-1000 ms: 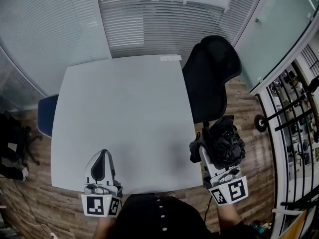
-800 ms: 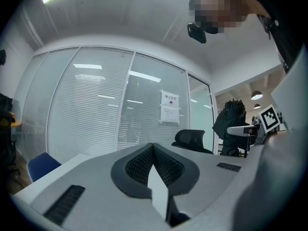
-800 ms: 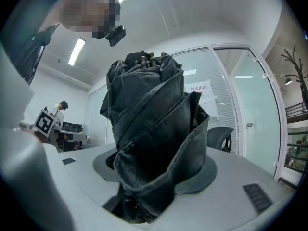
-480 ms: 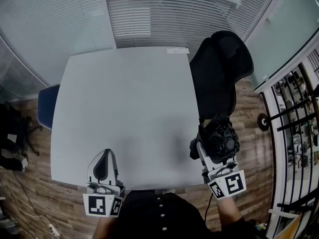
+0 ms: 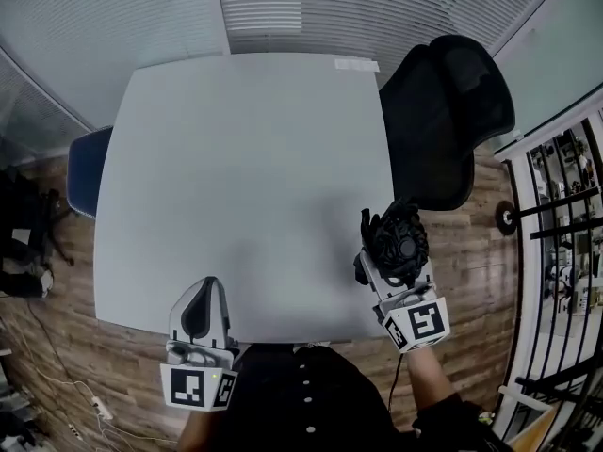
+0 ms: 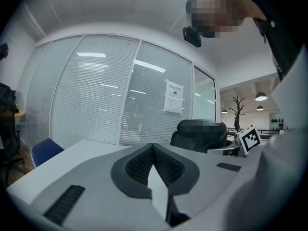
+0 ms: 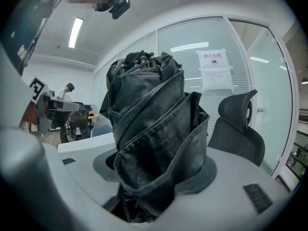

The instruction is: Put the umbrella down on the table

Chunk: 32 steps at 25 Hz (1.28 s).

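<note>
A folded black umbrella (image 5: 397, 237) stands bunched between the jaws of my right gripper (image 5: 386, 266), which is shut on it. It hangs at the right edge of the grey table (image 5: 245, 158), near the front corner. In the right gripper view the umbrella (image 7: 149, 124) fills the middle and hides the pads. My left gripper (image 5: 201, 295) sits over the table's front edge at the left. Its jaws meet with nothing between them, as its own view shows (image 6: 153, 150).
A black office chair (image 5: 450, 121) stands close behind the umbrella at the table's right side. A blue chair (image 5: 85, 169) is at the left edge, with a dark bag (image 5: 21, 243) on the wooden floor. Glass walls with blinds enclose the far side.
My right gripper has come down and in toward the table's right edge with the umbrella. The left gripper has sunk slightly at the front edge.
</note>
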Available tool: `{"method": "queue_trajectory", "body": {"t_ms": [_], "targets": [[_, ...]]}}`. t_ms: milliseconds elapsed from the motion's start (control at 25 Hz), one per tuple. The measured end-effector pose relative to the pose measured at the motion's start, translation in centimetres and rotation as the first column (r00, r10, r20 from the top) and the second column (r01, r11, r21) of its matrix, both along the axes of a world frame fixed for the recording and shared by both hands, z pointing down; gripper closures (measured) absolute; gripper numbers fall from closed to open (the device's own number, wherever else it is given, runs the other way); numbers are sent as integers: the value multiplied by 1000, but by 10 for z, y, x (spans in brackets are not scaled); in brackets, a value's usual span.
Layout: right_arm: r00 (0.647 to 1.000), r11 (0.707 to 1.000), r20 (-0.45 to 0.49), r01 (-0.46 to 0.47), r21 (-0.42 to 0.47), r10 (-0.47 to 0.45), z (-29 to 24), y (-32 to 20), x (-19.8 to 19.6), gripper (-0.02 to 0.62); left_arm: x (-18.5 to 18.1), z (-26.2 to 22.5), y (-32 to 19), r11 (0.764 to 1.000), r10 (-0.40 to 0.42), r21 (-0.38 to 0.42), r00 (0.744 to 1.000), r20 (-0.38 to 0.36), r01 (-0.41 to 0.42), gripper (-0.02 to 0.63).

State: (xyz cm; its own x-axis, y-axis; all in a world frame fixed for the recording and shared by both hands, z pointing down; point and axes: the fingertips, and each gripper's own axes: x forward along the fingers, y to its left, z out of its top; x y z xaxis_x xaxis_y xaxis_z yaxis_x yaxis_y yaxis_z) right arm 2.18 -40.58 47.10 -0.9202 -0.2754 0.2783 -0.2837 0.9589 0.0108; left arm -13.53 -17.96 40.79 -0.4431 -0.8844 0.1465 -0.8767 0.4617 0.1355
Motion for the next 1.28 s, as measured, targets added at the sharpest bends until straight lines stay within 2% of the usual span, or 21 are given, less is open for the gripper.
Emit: {"method": "queue_trajectory", "body": {"t_ms": [360,600,840,1160,1280], "targets": [[985,997,-165,64,41,-57,61,-1,-29,325,-1,18,0,999,20,-33,999,-42,-22,591],[962,997,-262,77,17,-70,92,-3,-46,325,-2,27,-2,999,32,-40,997,-63,-35,592],[928,991,-350,129,-30,-131,115,4,-64,325,1,35,0,999,22,-44,993,-112,-27,591],[868,977,-454,211,-31,-202,150,21,-97,325,-11,53,12,998,12,-64,988,-152,-22,591],[847,970,-482,240,-33,-226,160,23,-101,324,-3,55,10,997,13,-70,986,-164,-25,591]]}}
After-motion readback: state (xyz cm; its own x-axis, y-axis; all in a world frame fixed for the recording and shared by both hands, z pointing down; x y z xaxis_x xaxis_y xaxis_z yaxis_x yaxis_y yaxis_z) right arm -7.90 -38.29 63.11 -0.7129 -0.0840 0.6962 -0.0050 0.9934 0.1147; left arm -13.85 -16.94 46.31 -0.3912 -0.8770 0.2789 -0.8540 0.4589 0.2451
